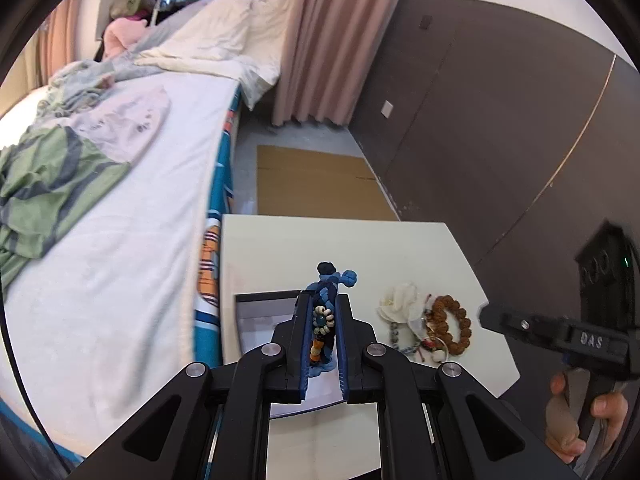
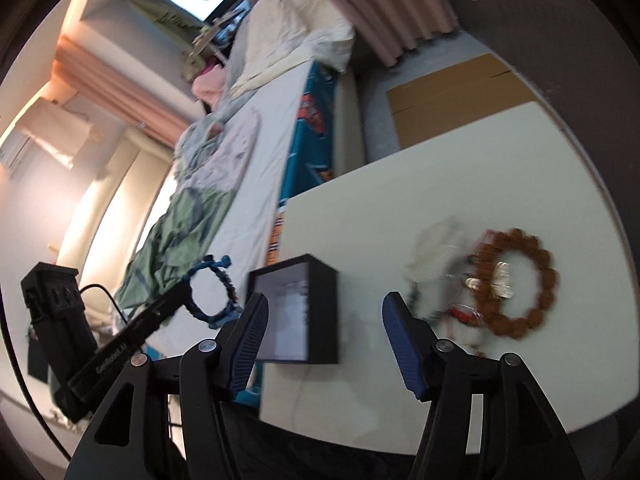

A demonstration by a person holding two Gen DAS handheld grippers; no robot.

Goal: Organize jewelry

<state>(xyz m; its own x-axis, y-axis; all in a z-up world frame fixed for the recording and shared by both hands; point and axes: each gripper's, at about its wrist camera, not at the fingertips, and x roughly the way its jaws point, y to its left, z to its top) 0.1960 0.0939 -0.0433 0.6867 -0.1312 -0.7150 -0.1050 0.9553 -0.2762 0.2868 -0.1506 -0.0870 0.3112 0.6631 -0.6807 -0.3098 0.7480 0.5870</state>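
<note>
A white bench (image 2: 440, 208) stands beside the bed (image 1: 120, 208). The left hand-held gripper (image 1: 322, 320) clamps a blue bracelet (image 1: 326, 280) above the bench's black box (image 2: 320, 304); the right hand-held gripper (image 2: 324, 332) gapes wide near it.

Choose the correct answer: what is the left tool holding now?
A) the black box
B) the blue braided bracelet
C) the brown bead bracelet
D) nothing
B: the left tool is shut on the blue bracelet, lifted beside the box, while the brown bracelet lies on the table.
</note>
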